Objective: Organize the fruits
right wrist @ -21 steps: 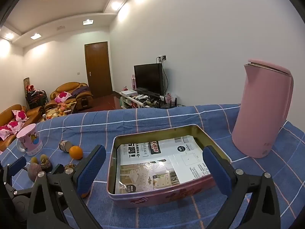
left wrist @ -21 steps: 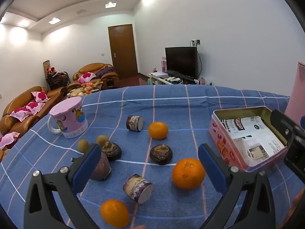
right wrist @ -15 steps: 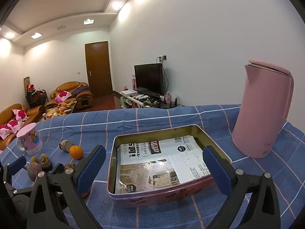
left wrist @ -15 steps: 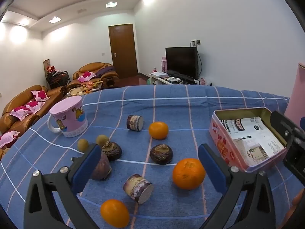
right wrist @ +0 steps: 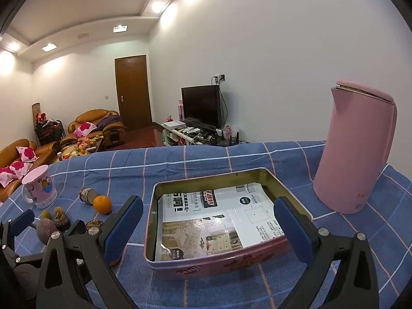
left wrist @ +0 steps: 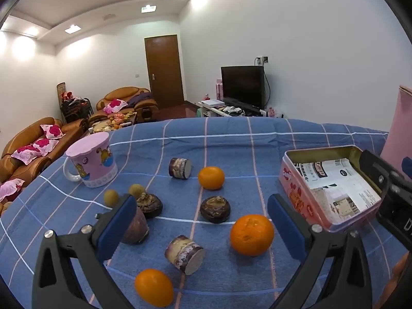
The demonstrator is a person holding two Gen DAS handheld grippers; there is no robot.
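In the left wrist view three oranges lie on the blue checked cloth: a large one (left wrist: 251, 234), one further back (left wrist: 211, 177) and one near the front (left wrist: 154, 291). Two dark mangosteens (left wrist: 215, 209) (left wrist: 148, 204), a purple fruit (left wrist: 135, 228) and two small yellow-green fruits (left wrist: 111, 197) lie among them. My left gripper (left wrist: 200, 228) is open and empty above them. My right gripper (right wrist: 208, 228) is open and empty over the pink tin box (right wrist: 219, 266), which is lined with printed paper and shows in the left wrist view (left wrist: 289, 177) too.
A pink mug (left wrist: 91, 163) stands at the back left. Two small round jars (left wrist: 180, 168) (left wrist: 185, 253) lie on their sides among the fruit. A tall pink kettle (right wrist: 356, 152) stands to the right of the tin. The table's far edge drops to a living room.
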